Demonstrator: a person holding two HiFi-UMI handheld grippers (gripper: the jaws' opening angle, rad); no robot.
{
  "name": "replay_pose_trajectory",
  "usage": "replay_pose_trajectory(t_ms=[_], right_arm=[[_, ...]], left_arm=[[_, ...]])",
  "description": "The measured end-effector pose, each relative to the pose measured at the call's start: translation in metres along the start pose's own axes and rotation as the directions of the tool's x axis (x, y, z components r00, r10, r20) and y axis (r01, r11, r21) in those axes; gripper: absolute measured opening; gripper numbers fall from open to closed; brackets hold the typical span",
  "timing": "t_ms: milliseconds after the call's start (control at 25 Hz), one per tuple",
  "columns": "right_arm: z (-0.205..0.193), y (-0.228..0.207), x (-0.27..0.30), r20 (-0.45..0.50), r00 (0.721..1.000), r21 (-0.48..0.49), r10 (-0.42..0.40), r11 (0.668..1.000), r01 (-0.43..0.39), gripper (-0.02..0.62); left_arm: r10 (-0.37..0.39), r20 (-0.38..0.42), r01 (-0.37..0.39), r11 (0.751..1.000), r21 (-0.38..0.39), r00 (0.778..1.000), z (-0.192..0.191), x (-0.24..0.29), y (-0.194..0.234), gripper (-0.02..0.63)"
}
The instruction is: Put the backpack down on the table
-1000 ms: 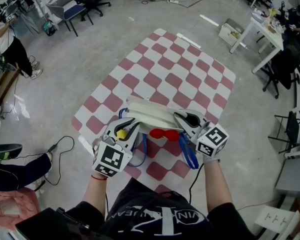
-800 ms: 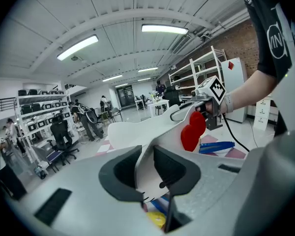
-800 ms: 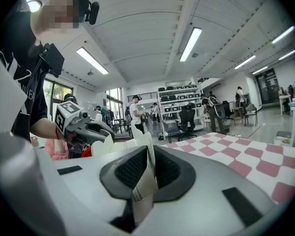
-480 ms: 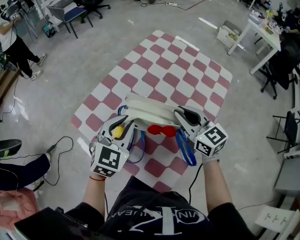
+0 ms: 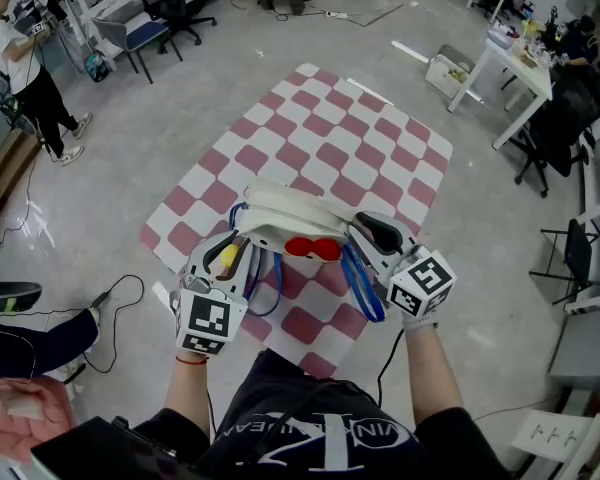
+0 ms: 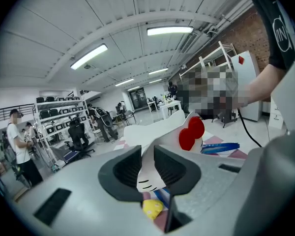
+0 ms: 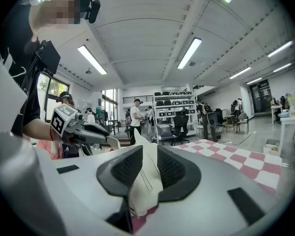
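A small white backpack point(image 5: 285, 220) with a red bow point(image 5: 312, 249), a yellow spot and blue straps point(image 5: 355, 286) hangs in the air between my two grippers, above the red-and-white checked table point(image 5: 330, 148). My left gripper point(image 5: 227, 255) is shut on its left edge; white fabric point(image 6: 146, 173) sits pinched between the black pads. My right gripper point(image 5: 368, 234) is shut on its right edge, with white fabric point(image 7: 146, 178) between its pads. The bow point(image 6: 191, 133) and a blue strap point(image 6: 221, 147) show beyond the left jaws.
White desks point(image 5: 520, 68) with chairs stand at the right, office chairs point(image 5: 140, 23) and shelves at the back left. People stand at the far left point(image 5: 25, 63). A cable point(image 5: 120, 293) trails on the floor at left.
Both grippers and the backpack have shifted slightly up and away from me over the table; the left gripper has tilted a little. The hold is unchanged.
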State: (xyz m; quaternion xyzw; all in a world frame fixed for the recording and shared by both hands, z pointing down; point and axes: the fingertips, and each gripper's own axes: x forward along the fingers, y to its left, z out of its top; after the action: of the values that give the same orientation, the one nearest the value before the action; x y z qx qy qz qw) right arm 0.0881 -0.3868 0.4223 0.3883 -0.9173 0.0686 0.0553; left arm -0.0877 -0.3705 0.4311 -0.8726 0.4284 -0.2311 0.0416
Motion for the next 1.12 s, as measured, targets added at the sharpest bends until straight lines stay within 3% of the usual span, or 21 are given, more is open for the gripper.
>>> replay_pose_trajectory(t_ms=[680,880,1120], right_arm=[[0.011,0.056,-0.021,0.022,0.998,-0.049,0.064,0.997,-0.063,0.066],[0.014,0.073,-0.034,0.036,0.996,-0.062,0.080,0.995,-0.078,0.006],[0.012,0.097,-0.056,0.026,0.994,-0.065,0.102,0.993,-0.100,0.002]], left_arm=[[0.014,0.050,-0.012,0.999,-0.040,0.999,0.019,-0.033,-0.040,0.063],[-0.010,0.084,0.013,0.999,-0.031,0.996,0.028,-0.041,-0.062,0.060],[-0.007,0.102,0.010,1.000,-0.021,0.995,0.035,-0.059,-0.087,0.011]])
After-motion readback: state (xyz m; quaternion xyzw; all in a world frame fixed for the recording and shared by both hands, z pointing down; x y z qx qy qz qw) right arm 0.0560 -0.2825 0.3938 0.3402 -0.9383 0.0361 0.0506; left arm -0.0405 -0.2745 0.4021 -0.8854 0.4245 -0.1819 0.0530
